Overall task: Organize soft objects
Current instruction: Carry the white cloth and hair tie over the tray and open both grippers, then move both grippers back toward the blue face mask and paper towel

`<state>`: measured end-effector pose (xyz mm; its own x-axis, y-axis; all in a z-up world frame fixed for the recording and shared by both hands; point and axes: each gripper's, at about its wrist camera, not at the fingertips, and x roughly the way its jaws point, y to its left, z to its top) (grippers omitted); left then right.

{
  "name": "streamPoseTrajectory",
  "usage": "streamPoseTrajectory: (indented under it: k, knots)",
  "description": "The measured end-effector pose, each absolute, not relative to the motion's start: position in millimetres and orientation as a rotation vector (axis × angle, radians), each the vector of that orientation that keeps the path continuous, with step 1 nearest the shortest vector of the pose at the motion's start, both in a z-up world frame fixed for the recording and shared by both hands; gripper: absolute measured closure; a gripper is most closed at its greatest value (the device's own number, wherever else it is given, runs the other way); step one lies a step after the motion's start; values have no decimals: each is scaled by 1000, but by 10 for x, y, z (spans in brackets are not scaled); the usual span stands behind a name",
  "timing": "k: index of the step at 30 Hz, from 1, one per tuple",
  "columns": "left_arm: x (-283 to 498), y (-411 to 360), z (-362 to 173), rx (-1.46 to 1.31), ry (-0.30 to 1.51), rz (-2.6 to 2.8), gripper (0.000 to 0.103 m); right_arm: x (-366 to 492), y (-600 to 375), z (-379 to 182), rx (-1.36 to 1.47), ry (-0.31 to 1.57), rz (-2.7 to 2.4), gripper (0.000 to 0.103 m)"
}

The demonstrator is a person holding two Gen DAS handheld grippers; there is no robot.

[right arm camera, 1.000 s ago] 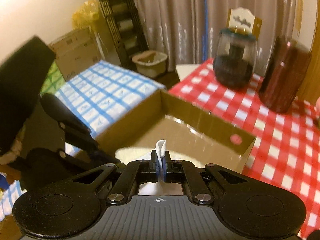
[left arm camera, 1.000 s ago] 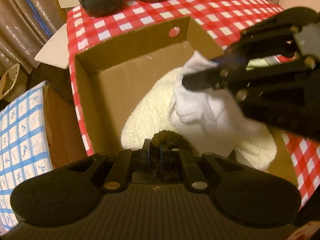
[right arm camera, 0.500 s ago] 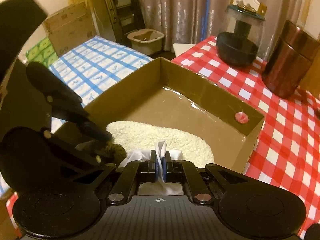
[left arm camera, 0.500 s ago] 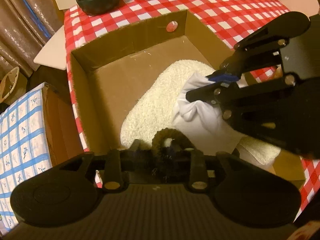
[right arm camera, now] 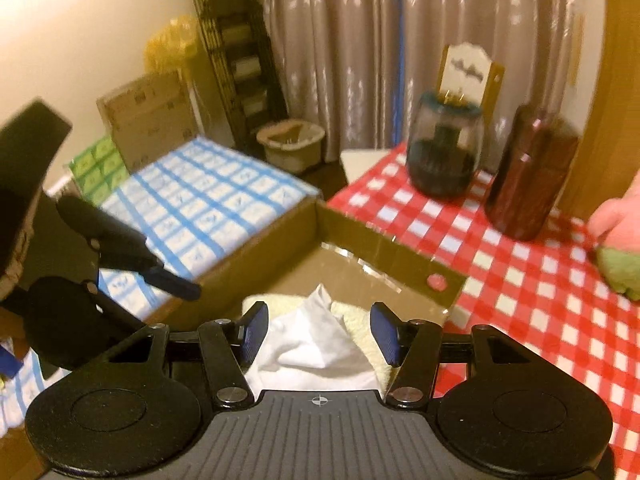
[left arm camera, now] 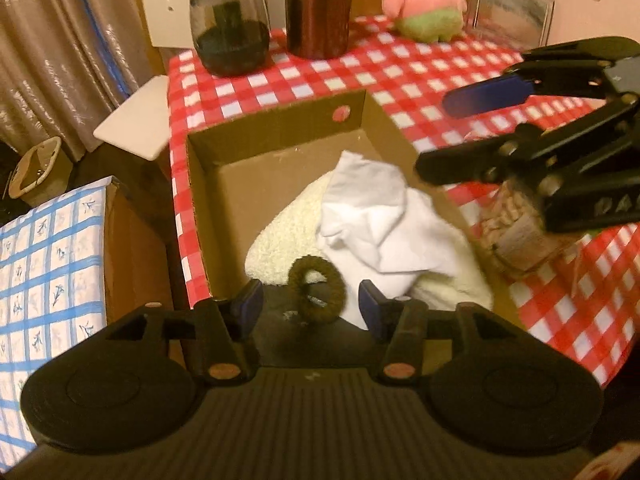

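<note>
Red-and-white checked cloth [left arm camera: 400, 68] is spread over the bench, on which an open cardboard box [left arm camera: 276, 128] is set as the landmark. Inside the box a cream fleecy cloth [left arm camera: 280, 236] is laid on the floor, and a crumpled white cloth [left arm camera: 372, 216] is piled on top of it. A dark brown hair scrunchie [left arm camera: 318, 294] is seen at the near edge of the box, lying loose between the fingers of the left gripper [left arm camera: 311, 308], untouched by either pad. The left jaws have just been opening and are parted, with nothing gripped. The right gripper [right arm camera: 319, 330] is held above the white cloth [right arm camera: 316, 340]; its jaws have likewise just been opening, and the cloth is released, clear of both blue pads. Beyond the far wall of the box a dark glass jar [left arm camera: 229, 30] and a brown canister [left arm camera: 318, 8] are stood, and a pink and green plush toy [left arm camera: 426, 4] is placed further right of them
</note>
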<state>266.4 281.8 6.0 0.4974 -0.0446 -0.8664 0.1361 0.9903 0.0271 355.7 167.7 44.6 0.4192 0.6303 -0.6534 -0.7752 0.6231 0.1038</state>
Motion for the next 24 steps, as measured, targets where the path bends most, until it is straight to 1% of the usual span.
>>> streamPoseTrajectory:
  k: [6, 10, 15, 17, 19, 24]
  knots:
    - [2321, 2615, 316, 35, 981, -74, 50, 3214, 1250, 807, -158, 661, 866, 45]
    - [2106, 2407, 456, 24, 942, -61, 39, 2965, 955, 961, -142, 633, 839, 45]
    - [1903, 2141, 564, 5, 901, -50, 32, 2673, 527, 1067, -116, 613, 782, 43]
    - [1826, 2041, 596, -2, 884, -46, 22, 2574, 343, 1075, -102, 613, 758, 41]
    - [1739, 1921, 627, 6, 866, -50, 19, 2508, 181, 1058, -89, 621, 735, 40]
    - [1545, 1667, 664, -9, 822, -48, 16, 2368, -245, 976, -49, 647, 672, 38]
